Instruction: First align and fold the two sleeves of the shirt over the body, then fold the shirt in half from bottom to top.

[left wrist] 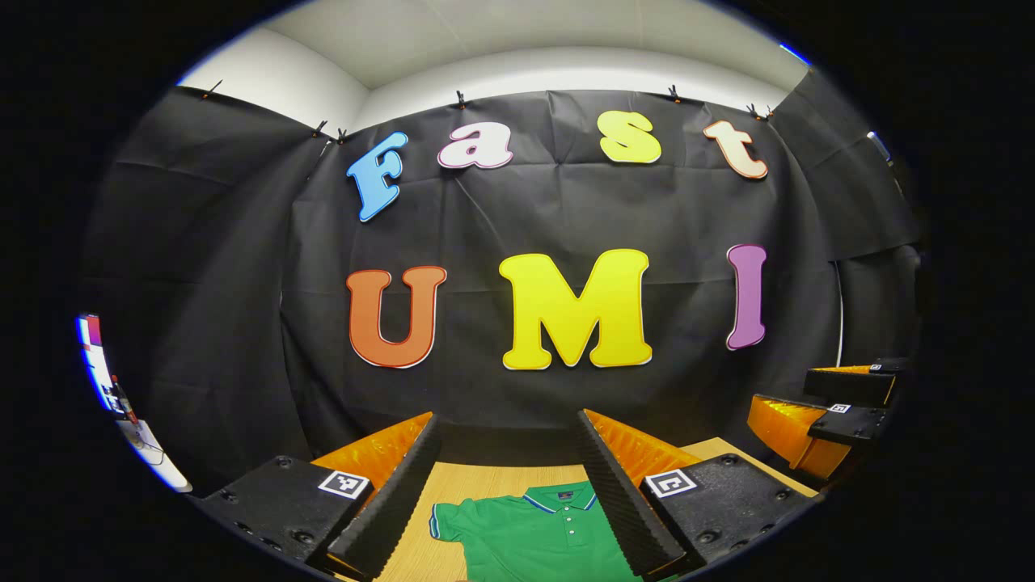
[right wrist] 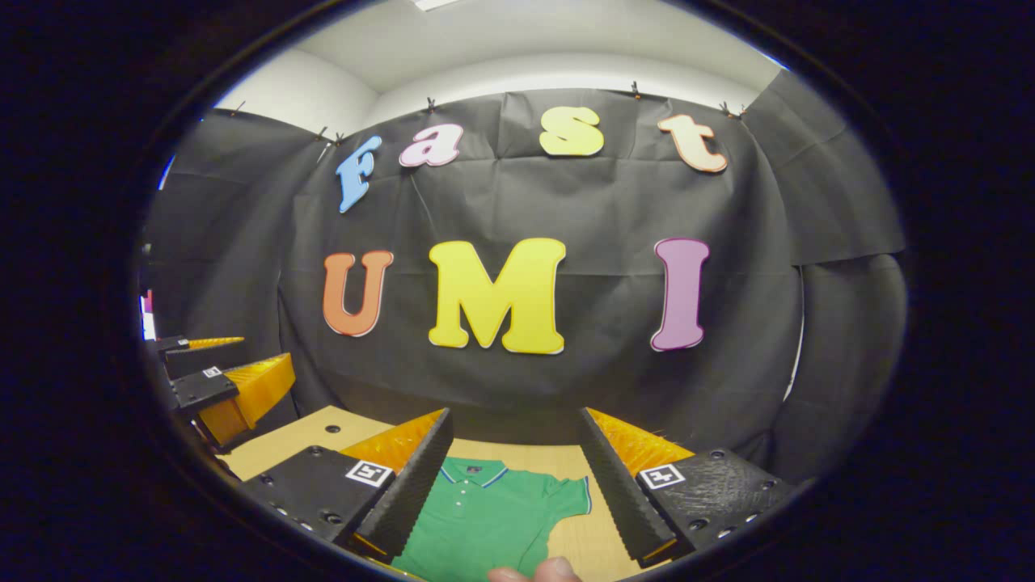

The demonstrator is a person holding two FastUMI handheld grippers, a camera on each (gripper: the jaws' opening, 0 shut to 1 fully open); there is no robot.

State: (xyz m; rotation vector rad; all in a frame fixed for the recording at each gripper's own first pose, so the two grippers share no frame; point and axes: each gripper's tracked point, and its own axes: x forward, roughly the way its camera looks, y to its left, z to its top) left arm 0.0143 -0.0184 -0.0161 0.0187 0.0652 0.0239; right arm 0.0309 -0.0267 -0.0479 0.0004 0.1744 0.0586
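A green polo shirt (left wrist: 534,529) lies flat on the wooden table (left wrist: 453,485), collar toward the back wall, one short sleeve (left wrist: 446,521) spread out to the side. My left gripper (left wrist: 508,473) hangs open above it, nothing between its fingers. In the right gripper view the same shirt (right wrist: 485,513) shows with its other sleeve (right wrist: 566,493) spread, and my right gripper (right wrist: 514,469) is open above it, holding nothing. The right gripper (left wrist: 833,412) also shows at the far right of the left gripper view; the left gripper (right wrist: 218,380) shows at the far left of the right gripper view.
The black cloth wall (left wrist: 566,210) closes off the back, just beyond the table's far edge (right wrist: 517,446). A person's fingertips (right wrist: 538,571) peek in at the bottom of the right gripper view, by the shirt.
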